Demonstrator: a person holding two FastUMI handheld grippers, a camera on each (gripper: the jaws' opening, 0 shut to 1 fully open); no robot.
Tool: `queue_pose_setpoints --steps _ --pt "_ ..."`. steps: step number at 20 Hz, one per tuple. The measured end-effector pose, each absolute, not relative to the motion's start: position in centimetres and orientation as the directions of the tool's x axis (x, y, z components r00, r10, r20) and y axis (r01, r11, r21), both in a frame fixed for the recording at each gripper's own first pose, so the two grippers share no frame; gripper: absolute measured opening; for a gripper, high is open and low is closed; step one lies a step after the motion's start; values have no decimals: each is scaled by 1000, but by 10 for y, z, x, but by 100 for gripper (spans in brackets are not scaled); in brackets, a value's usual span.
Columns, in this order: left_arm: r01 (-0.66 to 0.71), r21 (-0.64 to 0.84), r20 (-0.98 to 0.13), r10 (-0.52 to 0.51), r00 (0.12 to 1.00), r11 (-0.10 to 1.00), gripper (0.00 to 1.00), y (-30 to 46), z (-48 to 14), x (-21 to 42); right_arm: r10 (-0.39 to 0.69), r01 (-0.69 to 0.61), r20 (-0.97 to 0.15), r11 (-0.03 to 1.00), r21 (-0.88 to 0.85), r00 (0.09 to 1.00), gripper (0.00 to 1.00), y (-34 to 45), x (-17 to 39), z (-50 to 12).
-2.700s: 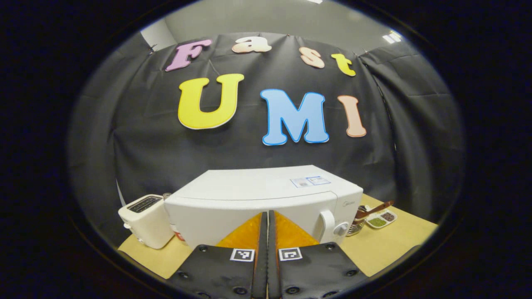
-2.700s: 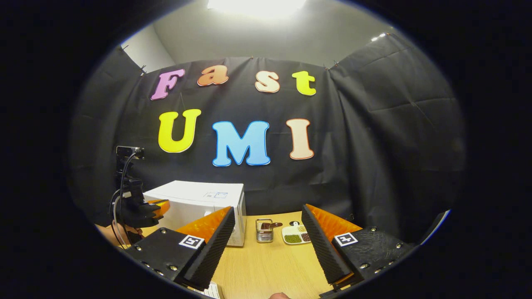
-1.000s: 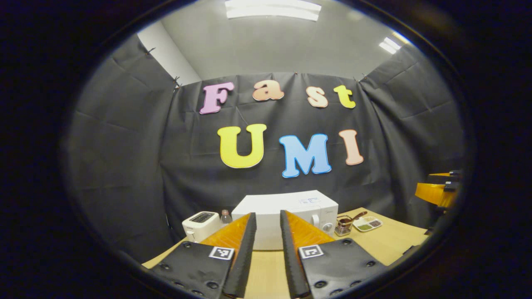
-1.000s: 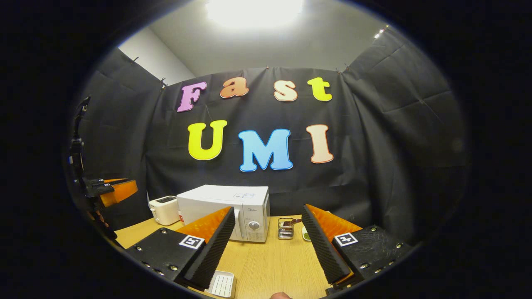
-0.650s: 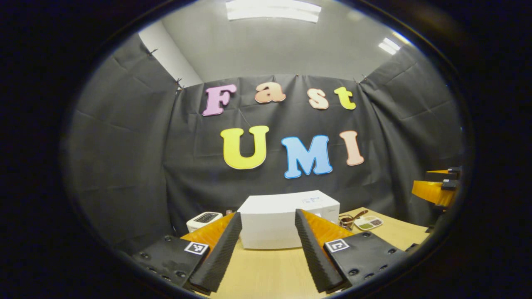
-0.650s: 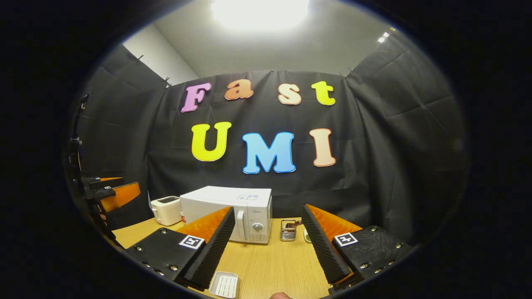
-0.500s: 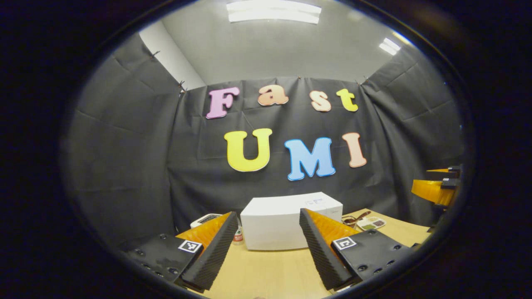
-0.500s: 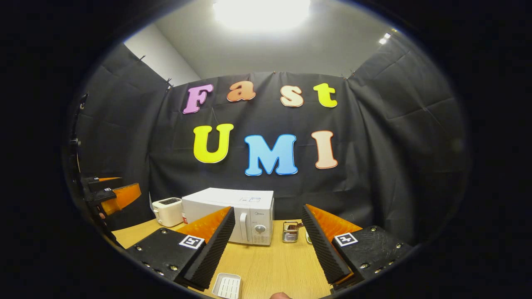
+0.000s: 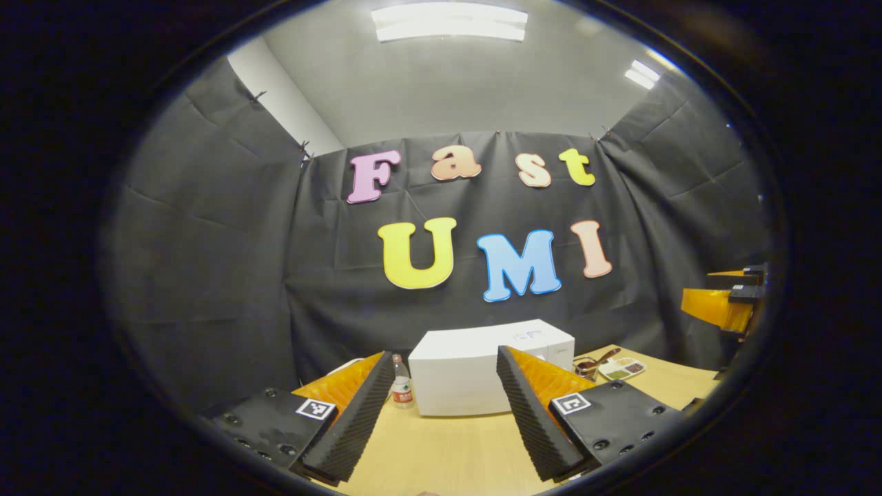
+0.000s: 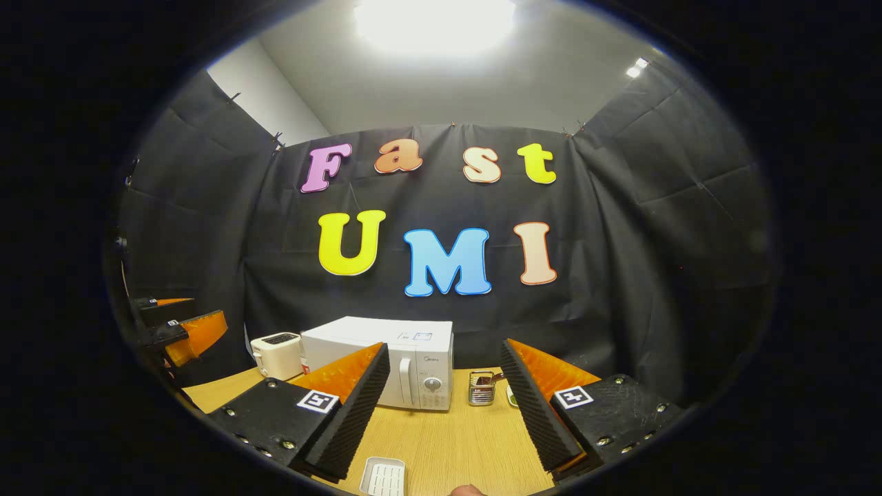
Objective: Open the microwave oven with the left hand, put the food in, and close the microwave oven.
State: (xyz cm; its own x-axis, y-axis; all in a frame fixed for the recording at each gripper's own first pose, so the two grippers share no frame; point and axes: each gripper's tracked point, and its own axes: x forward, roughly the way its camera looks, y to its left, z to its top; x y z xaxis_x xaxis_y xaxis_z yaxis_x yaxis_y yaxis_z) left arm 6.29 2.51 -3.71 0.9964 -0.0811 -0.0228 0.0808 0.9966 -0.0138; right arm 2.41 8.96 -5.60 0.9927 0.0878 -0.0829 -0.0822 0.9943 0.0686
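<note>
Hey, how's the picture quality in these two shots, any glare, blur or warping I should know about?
Right gripper view: the ceiling light is blown out to a white glare, yet the microwave stays sharp. Left gripper view: the ceiling light panel keeps its outline, with no glare. Both views: fisheye warping bends the table edge and wall cloth; no motion blur.

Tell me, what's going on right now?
Left gripper open, empty. Right gripper open, empty. Microwave door shut, both grippers well back from it. Nothing between them.
</note>
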Motion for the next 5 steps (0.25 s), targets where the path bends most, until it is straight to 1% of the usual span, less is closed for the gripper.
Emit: queue_pose_setpoints --steps 5 --pt "77 -33 -23 -78 997 997 100 29 -39 60 84 -81 -77 996 48 993 98 92 20 -54"
